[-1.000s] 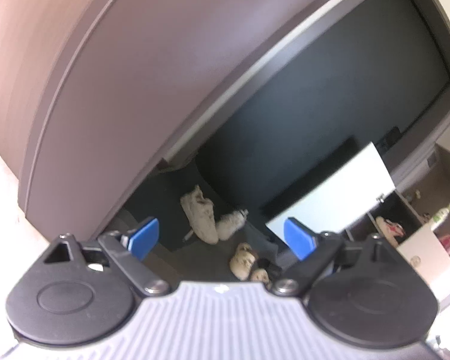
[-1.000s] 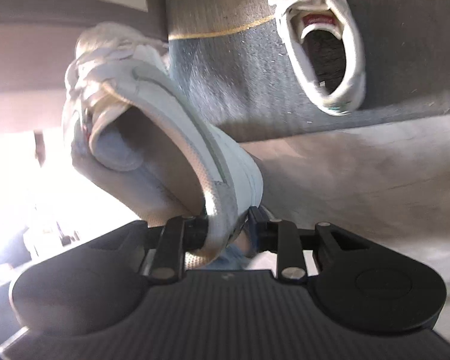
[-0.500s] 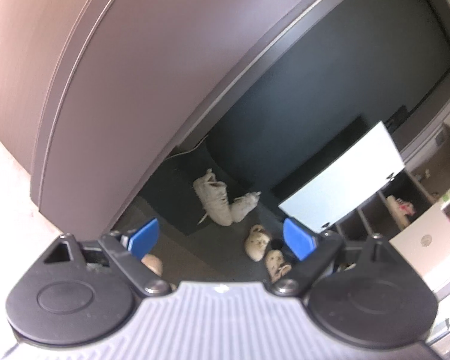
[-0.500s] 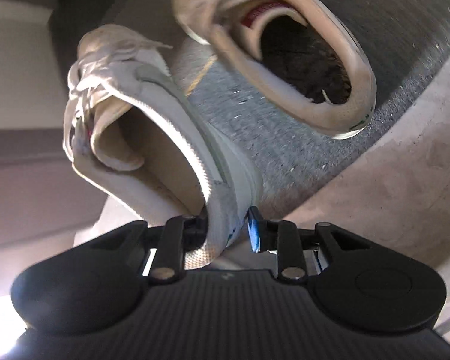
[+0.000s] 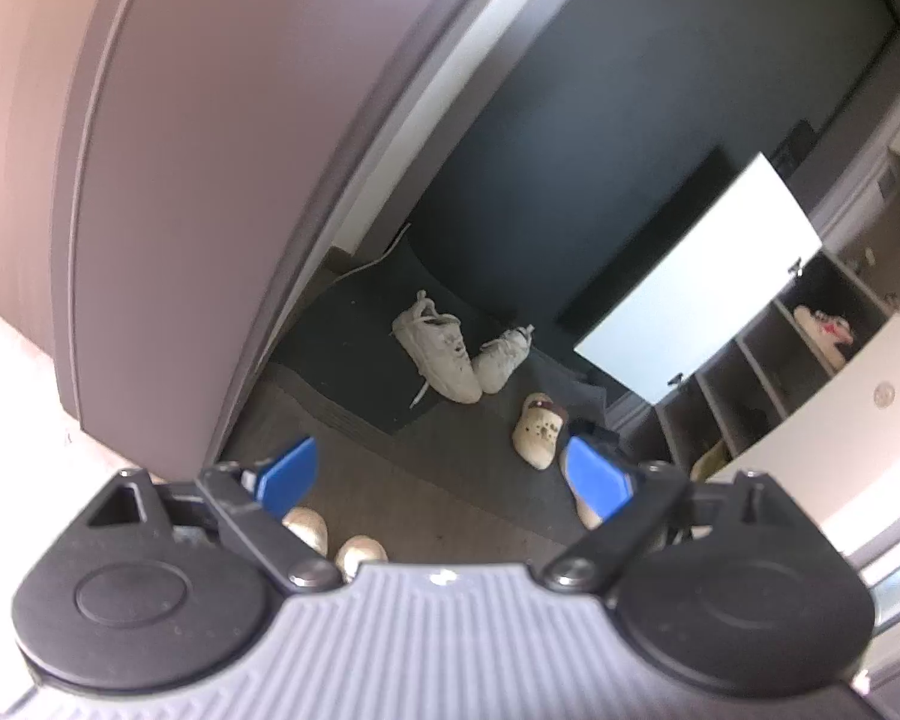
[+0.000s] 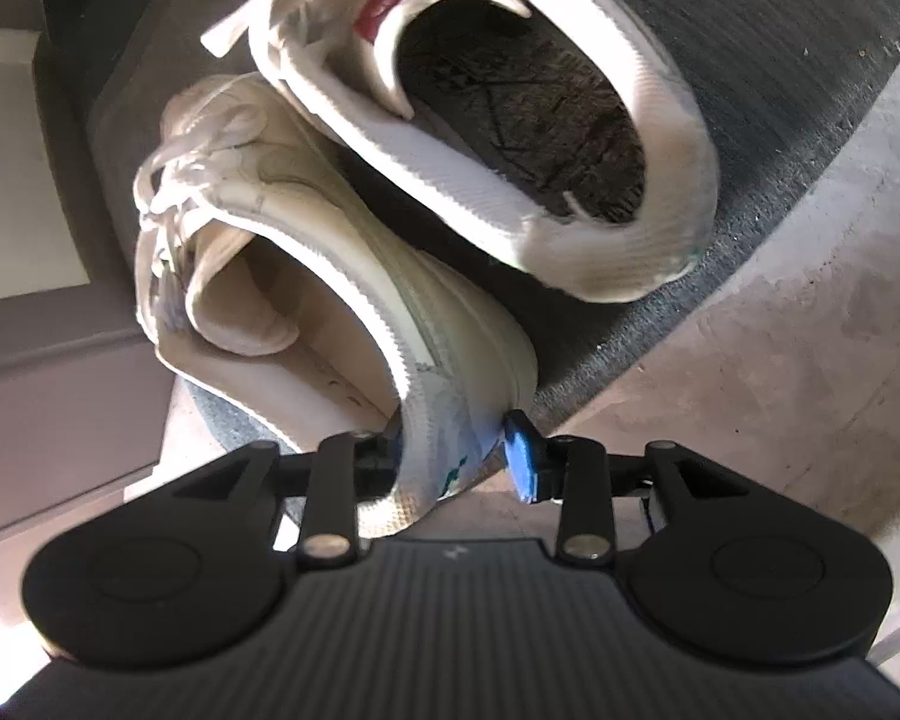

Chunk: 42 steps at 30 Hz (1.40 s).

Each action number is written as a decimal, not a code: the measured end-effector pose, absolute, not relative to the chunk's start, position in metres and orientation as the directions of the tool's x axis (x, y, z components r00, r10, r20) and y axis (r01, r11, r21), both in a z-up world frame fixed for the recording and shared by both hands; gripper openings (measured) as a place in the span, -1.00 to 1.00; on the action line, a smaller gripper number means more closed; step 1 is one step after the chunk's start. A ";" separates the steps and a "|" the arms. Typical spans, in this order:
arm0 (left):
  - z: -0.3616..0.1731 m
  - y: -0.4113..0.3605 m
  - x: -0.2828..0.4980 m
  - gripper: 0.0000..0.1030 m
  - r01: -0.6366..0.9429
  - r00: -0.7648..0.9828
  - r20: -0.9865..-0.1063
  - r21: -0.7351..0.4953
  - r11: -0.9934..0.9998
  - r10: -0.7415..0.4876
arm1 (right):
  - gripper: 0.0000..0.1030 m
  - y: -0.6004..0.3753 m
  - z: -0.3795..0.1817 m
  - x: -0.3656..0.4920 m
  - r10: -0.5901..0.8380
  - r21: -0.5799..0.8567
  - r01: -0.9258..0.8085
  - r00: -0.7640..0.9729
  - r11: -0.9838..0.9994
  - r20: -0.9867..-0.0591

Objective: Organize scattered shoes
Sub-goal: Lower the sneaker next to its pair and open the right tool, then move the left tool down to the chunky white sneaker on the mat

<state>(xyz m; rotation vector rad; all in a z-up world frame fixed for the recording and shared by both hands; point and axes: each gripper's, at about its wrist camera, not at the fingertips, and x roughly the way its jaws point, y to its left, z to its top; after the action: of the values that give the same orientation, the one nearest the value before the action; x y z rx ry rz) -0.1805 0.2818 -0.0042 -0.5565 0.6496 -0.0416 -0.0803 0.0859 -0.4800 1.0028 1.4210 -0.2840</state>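
One pair looks close to settled: the white sneaker (image 6: pixel 342 276) in the right gripper (image 6: pixel 453 450) lies down on the dark mat (image 6: pixel 810 60), its side touching its mate (image 6: pixel 510 120), which sits upright with its opening showing. The fingers have just been opening — the heel collar is between them, the right blue pad standing clear of the leather, so the shoe rests on the mat rather than in a grip, though the left pad is hidden behind the heel.

Plenty is left. From the left gripper (image 5: pixel 444 474), fingers spread wide and holding nothing, the floor ahead shows a pair of white trainers (image 5: pixel 450 348) on another mat, a cream clog (image 5: pixel 540 432) just beyond the right finger, a second one partly hidden behind that finger, and what may be two more pale toes (image 5: pixel 336 540) near the left finger — too cropped to be sure. The open shoe cabinet (image 5: pixel 750 372) at right holds one shoe (image 5: pixel 825 324), with most shelves bare.
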 end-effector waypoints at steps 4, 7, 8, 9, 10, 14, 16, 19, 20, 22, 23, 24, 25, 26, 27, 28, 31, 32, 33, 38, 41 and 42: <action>0.000 0.266 -0.178 0.80 -0.124 0.803 -0.565 -0.469 0.874 -0.190 | 0.33 0.076 -0.465 -0.088 0.405 0.458 0.655 0.245 0.601 -0.881; 0.003 0.256 -0.178 0.80 -0.114 0.804 -0.566 -0.450 0.885 -0.184 | 0.68 0.076 -0.452 -0.093 0.431 0.504 0.606 0.276 0.615 -0.859; 0.004 0.253 -0.177 0.80 -0.113 0.804 -0.567 -0.441 0.891 -0.179 | 0.68 0.077 -0.447 -0.095 0.432 0.504 0.593 0.273 0.628 -0.860; 0.004 0.249 -0.177 0.80 -0.112 0.804 -0.569 -0.430 0.896 -0.172 | 0.68 0.078 -0.442 -0.098 0.431 0.503 0.581 0.269 0.640 -0.861; 0.005 0.245 -0.177 0.80 -0.113 0.805 -0.570 -0.418 0.901 -0.164 | 0.68 0.079 -0.437 -0.101 0.432 0.501 0.570 0.265 0.651 -0.862; 0.006 0.231 -0.177 0.80 -0.104 0.806 -0.573 -0.381 0.919 -0.146 | 0.69 0.076 -0.403 -0.110 0.443 0.520 0.518 0.276 0.679 -0.853; 0.008 0.226 -0.174 0.80 -0.086 0.802 -0.577 -0.367 0.926 -0.153 | 0.69 0.067 -0.378 -0.111 0.440 0.535 0.488 0.305 0.690 -0.845; 0.018 0.201 -0.152 0.80 0.029 0.761 -0.622 -0.249 0.968 -0.183 | 0.69 0.049 -0.326 -0.095 0.414 0.551 0.416 0.378 0.723 -0.828; 0.021 0.195 -0.147 0.80 0.064 0.757 -0.623 -0.225 0.972 -0.194 | 0.69 0.044 -0.313 -0.092 0.396 0.548 0.394 0.404 0.738 -0.825; 0.031 0.182 -0.124 0.81 0.138 0.747 -0.624 -0.192 0.972 -0.229 | 0.69 0.030 -0.277 -0.077 0.356 0.534 0.345 0.461 0.772 -0.813; 0.034 0.177 -0.111 0.81 0.169 0.740 -0.625 -0.188 0.968 -0.250 | 0.69 0.020 -0.252 -0.064 0.330 0.520 0.307 0.500 0.797 -0.801; 0.036 0.174 -0.097 0.83 0.185 0.734 -0.626 -0.191 0.964 -0.265 | 0.69 0.012 -0.232 -0.052 0.307 0.503 0.279 0.528 0.818 -0.792; 0.037 0.171 -0.082 0.85 0.193 0.730 -0.627 -0.193 0.962 -0.272 | 0.69 0.006 -0.219 -0.043 0.288 0.487 0.263 0.545 0.833 -0.788; 0.039 0.169 -0.068 0.86 0.200 0.726 -0.628 -0.196 0.960 -0.280 | 0.69 -0.005 -0.199 -0.027 0.258 0.457 0.239 0.568 0.857 -0.782; 0.038 0.165 -0.045 0.89 0.209 0.728 -0.625 -0.188 0.960 -0.281 | 0.69 -0.014 -0.183 -0.014 0.235 0.430 0.219 0.585 0.876 -0.776; 0.035 0.161 -0.023 0.92 0.222 0.737 -0.616 -0.169 0.960 -0.279 | 0.69 -0.019 -0.178 -0.006 0.219 0.410 0.207 0.593 0.888 -0.775; 0.017 0.148 0.030 0.96 0.252 0.768 -0.585 -0.100 0.963 -0.262 | 0.69 -0.041 -0.160 0.029 0.125 0.295 0.176 0.623 0.939 -0.772; 0.007 0.145 0.046 0.96 0.247 0.779 -0.576 -0.077 0.966 -0.246 | 0.69 -0.049 -0.160 0.046 0.095 0.251 0.166 0.625 0.954 -0.775; -0.006 0.143 0.066 0.96 0.243 0.783 -0.574 -0.071 0.967 -0.239 | 0.69 -0.055 -0.163 0.061 0.078 0.216 0.148 0.626 0.965 -0.776; -0.089 0.124 0.176 0.95 0.179 0.756 -0.620 -0.109 0.978 -0.208 | 0.69 -0.085 -0.205 0.115 0.072 0.147 0.055 0.671 0.988 -0.738; -0.134 0.107 0.227 0.94 0.163 0.755 -0.624 -0.119 0.980 -0.201 | 0.69 -0.101 -0.228 0.135 0.091 0.123 -0.008 0.718 0.992 -0.690; -0.146 0.103 0.238 0.94 0.166 0.756 -0.622 -0.118 0.979 -0.203 | 0.69 -0.107 -0.238 0.142 0.093 0.113 -0.021 0.725 0.993 -0.682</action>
<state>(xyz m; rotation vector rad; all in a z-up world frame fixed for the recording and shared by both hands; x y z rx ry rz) 0.2381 0.1031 -0.1460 -0.0570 0.6843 -0.2013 0.1424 -0.1069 -0.2384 0.0999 0.7571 0.0630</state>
